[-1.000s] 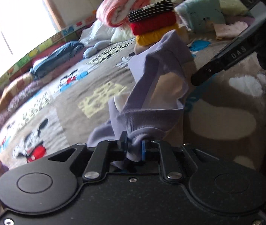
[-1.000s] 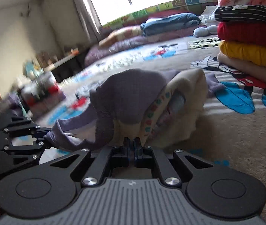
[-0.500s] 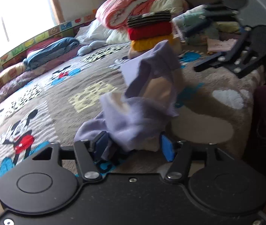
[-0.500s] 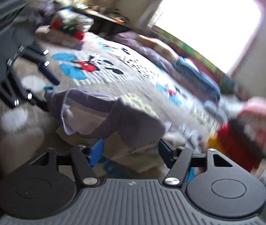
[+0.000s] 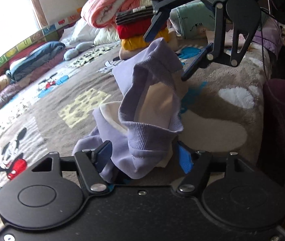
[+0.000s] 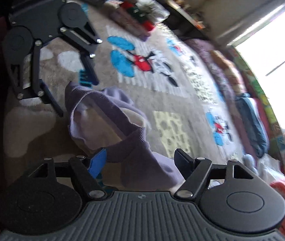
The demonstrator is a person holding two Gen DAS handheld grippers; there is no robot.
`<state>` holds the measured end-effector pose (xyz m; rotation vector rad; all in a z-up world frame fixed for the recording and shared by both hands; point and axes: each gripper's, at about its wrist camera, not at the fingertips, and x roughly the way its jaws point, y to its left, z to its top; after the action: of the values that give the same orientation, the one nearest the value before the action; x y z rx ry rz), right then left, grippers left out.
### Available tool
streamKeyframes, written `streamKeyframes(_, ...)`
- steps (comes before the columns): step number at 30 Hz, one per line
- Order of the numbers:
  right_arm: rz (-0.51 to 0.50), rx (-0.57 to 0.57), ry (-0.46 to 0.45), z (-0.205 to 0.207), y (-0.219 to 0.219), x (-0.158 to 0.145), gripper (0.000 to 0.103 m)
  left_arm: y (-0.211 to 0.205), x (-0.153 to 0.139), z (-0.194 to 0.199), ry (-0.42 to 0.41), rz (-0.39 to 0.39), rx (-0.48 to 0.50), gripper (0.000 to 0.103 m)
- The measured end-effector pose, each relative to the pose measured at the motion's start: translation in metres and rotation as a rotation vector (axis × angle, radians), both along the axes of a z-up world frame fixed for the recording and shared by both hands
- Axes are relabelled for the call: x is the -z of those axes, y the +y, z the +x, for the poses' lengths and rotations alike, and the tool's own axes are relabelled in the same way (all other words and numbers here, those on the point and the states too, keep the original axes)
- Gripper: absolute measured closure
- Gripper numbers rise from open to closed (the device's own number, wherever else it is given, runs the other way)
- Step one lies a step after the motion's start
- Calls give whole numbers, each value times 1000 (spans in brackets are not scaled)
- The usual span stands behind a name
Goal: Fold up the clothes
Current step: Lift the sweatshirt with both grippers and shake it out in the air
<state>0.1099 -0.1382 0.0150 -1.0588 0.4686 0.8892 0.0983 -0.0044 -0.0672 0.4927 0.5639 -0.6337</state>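
Left gripper (image 5: 144, 157): jaws spread wide, blue pads (image 5: 184, 159) clear on either side of the lavender garment (image 5: 152, 108), nothing clamped. Cloth bunched in the gap between the fingers, standing up in a crumpled peak toward 12 o'clock, cream lining showing inside the ribbed hem.

Right gripper (image 6: 140, 160): jaws likewise apart, one blue pad (image 6: 97, 163) at 9 o'clock of the gap, the black finger at 3 o'clock. Same garment (image 6: 110, 124) heaped between and beyond them, a ribbed edge running up toward 11 o'clock. Whether the fabric brushes the pads: cannot tell.

Seen from the left wrist, right gripper (image 5: 172, 46) hanging over the far end of the garment at 1 o'clock, fingers parted around its top fold. Seen from the right wrist, left gripper (image 6: 76, 88) at 10 o'clock, tips just beside the cloth.

Underneath, a brown cartoon-print blanket (image 5: 41, 104) spread across the bed. At 12 o'clock in the left view, a stack of folded clothes (image 5: 140, 30), striped, red and yellow, with a pink quilt (image 5: 110, 6) behind. Window (image 6: 273, 60) bright at 2 o'clock in the right view.
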Motion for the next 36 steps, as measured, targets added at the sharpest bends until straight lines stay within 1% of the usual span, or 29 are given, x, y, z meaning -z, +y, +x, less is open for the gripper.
streamKeyframes(1,-22,-10,21,4,3,1,30,1,1,4,14,-10,-3,45)
streamKeyframes(2,-44,-20,42,8,5,2,30,2,1,7,30,-22,-7,52)
streamKeyframes(3,-67,-29,64,13,8,4,36,4,0,10,48,-37,-11,65)
streamKeyframes(4,-76,-25,101,18,9,4,59,5,-1,12,59,-50,-13,73)
streamKeyframes(5,-79,-14,149,24,10,3,73,6,-3,13,66,-61,-16,76)
streamKeyframes(6,-77,-6,168,27,10,1,90,6,-6,14,58,-63,-24,84)
streamKeyframes(7,-74,-2,171,27,9,-2,89,6,-9,14,50,-64,-30,86)
streamKeyframes(9,-64,8,172,28,6,-10,93,6,-19,15,29,-60,-34,90)
streamKeyframes(12,-27,33,143,26,-3,-28,95,7,-43,21,-18,-40,-26,91)
streamKeyframes(20,163,111,42,43,-26,-102,96,8,-140,39,-211,74,16,92)
streamKeyframes(25,240,133,-33,55,-35,-147,96,15,-187,43,-299,126,28,92)
streamKeyframes(30,312,141,-83,67,-40,-182,97,21,-233,47,-386,177,41,92)
streamKeyframes(36,357,127,-113,75,-41,-214,97,34,-262,51,-430,234,69,92)
